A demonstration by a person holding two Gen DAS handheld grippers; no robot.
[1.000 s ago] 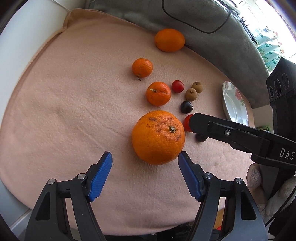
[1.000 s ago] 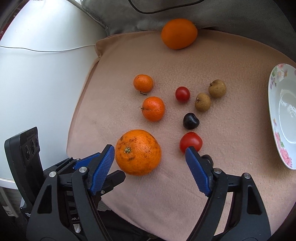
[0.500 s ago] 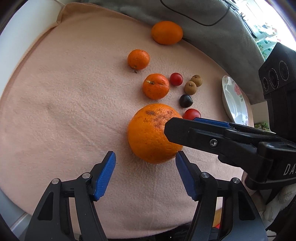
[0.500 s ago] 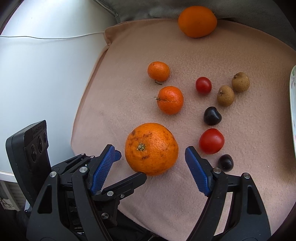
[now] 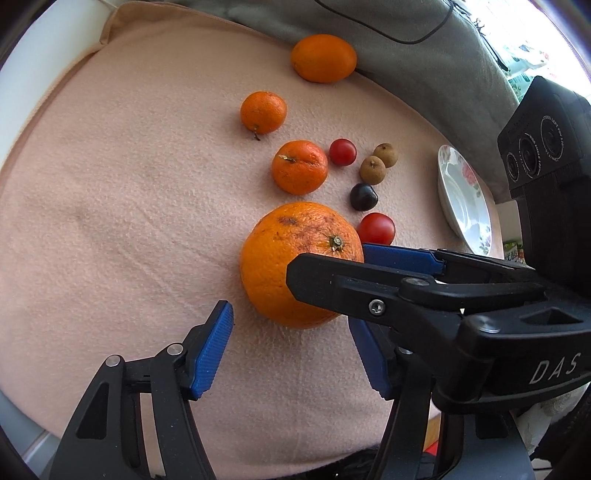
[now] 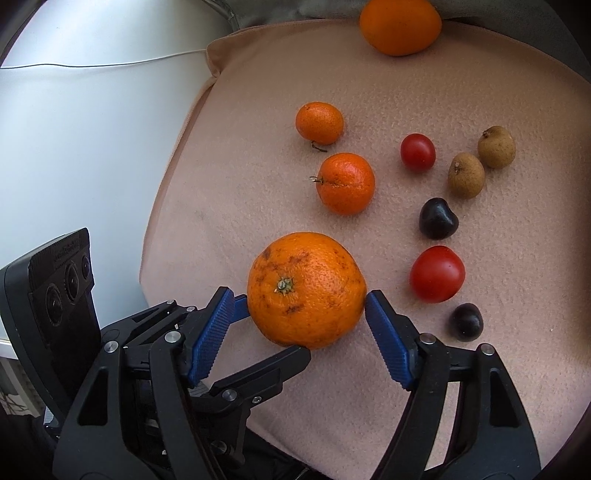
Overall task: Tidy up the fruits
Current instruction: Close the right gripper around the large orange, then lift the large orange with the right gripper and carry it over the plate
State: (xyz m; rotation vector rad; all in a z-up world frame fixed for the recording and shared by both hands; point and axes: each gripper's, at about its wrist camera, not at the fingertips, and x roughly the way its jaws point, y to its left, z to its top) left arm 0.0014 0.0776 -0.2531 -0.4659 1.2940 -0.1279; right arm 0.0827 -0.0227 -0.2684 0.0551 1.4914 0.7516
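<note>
Nearest, the right gripper (image 6: 299,319) has its jaws apart around the big orange (image 6: 306,290): the blue pad at 3 o'clock meets the peel, while the pad at 9 o'clock looks just short of it, though contact there is hard to judge. From the left wrist view, the left gripper (image 5: 291,350) sits at 6 o'clock of the same orange, jaws wide apart and holding nothing. The orange rests on a pink blanket (image 6: 258,192). At 3 o'clock of it lie a red tomato (image 6: 437,273) and a dark cherry (image 6: 467,321). Farther on, at 12 o'clock, come a tangerine (image 6: 346,183), a second cherry (image 6: 438,218), two brown longans (image 6: 466,175), a small tomato (image 6: 417,151) and another small tangerine (image 6: 319,123). Farthest, a smooth orange (image 6: 400,26) sits at the blanket's edge. A floral plate (image 5: 463,199) lies at 2 o'clock in the left view.
</note>
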